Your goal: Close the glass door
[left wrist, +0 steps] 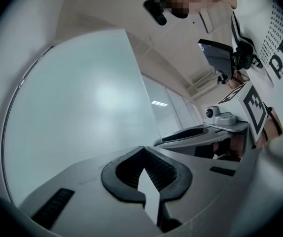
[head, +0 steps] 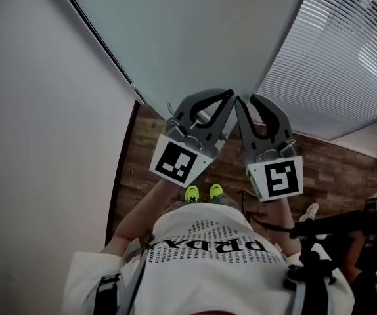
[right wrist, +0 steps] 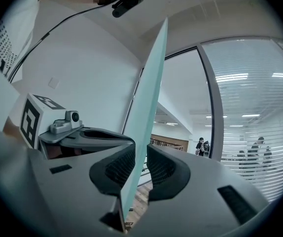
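left hand-held gripper (left wrist: 142,151): tips together, nothing held. right hand-held gripper (right wrist: 141,154): jaws narrowly apart, straddling the door (right wrist: 152,83) edge, small gap at its right pad. Frosted pane runs far-left; blinds (head: 346,51) far right.

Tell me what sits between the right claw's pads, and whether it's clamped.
The glass door: in the right gripper view its edge runs between the pads of the right claw. Daylight shows beside one pad, so it isn't clamped.
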`<act>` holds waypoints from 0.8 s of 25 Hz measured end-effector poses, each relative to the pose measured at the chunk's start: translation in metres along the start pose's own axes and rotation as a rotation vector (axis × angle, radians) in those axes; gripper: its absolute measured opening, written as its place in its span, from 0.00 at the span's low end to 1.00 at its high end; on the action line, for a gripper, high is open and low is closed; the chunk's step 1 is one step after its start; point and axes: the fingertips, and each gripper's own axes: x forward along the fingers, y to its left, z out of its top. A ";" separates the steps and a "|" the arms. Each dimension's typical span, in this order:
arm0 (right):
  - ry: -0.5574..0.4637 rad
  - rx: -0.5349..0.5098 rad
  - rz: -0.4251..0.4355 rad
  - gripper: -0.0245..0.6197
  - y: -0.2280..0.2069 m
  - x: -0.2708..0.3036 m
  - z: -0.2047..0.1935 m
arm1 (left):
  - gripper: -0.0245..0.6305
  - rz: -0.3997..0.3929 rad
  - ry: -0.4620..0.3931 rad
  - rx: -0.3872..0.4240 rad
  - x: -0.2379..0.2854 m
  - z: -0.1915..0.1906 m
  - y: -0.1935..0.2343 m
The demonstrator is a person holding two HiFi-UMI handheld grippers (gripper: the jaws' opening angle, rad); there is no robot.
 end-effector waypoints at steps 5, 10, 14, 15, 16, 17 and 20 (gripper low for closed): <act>-0.020 -0.021 0.037 0.13 -0.002 0.004 -0.005 | 0.02 0.040 -0.009 0.049 0.004 -0.006 0.003; -0.024 -0.033 0.046 0.13 -0.003 0.009 -0.010 | 0.02 0.058 -0.007 0.053 0.004 -0.017 0.003; -0.029 -0.026 0.028 0.13 -0.001 0.005 -0.010 | 0.02 0.040 -0.016 0.055 0.001 -0.017 0.000; -0.034 -0.029 0.017 0.13 -0.003 0.003 -0.007 | 0.02 0.030 -0.025 0.062 0.001 -0.013 -0.001; -0.039 -0.034 0.004 0.13 -0.005 0.002 -0.004 | 0.02 0.019 -0.036 0.068 0.000 -0.009 -0.002; -0.040 -0.041 -0.007 0.13 -0.006 0.001 -0.002 | 0.02 0.009 -0.048 0.070 0.000 -0.005 -0.002; -0.029 -0.061 -0.029 0.13 -0.007 -0.001 0.001 | 0.02 -0.024 -0.075 0.055 -0.002 0.001 -0.005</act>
